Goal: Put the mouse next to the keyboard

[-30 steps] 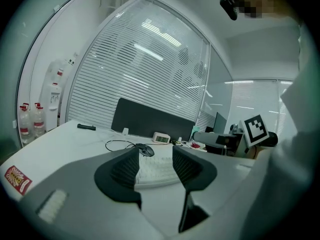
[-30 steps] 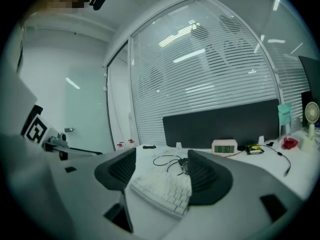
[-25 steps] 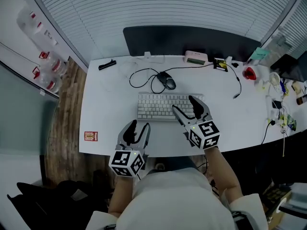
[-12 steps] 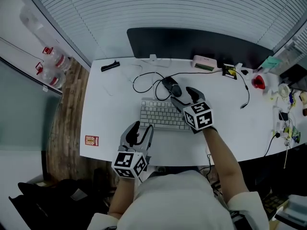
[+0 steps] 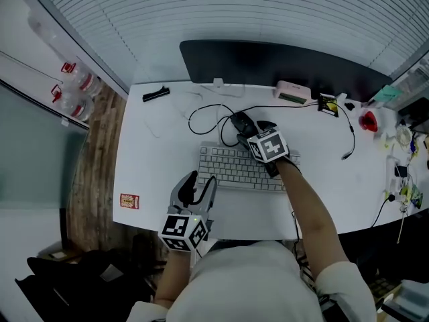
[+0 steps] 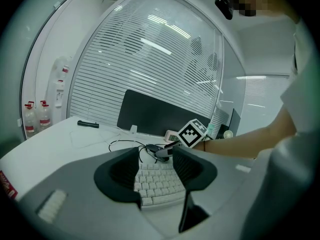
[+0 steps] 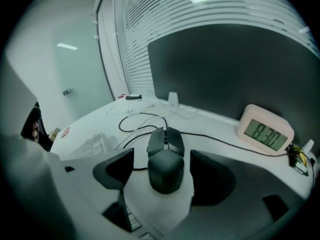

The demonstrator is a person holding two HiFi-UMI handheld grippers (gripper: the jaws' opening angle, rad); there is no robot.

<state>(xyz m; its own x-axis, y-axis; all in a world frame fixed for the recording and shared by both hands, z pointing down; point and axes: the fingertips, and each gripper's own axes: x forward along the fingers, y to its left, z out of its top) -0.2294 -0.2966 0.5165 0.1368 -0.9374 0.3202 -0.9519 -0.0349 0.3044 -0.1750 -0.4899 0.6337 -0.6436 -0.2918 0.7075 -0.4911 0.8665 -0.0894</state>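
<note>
Just above the white keyboard [image 5: 234, 167] at frame centre, the black wired mouse [image 7: 165, 159] lies untouched between the right gripper's [image 7: 164, 175] wide-apart jaws, which have just been opening, while the left gripper [image 6: 156, 176] hovers open, gripping nothing, at lower left.

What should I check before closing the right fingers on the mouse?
1. Right gripper open: ok; its fingers just opened wider.
2. Mouse between them: ok, centred, untouched.
3. Cable free to follow: cannot tell; it loops beside the mouse.
4. Bare desk right of keyboard: ok.
5. Left gripper clear: ok, open, empty, near desk edge.
</note>
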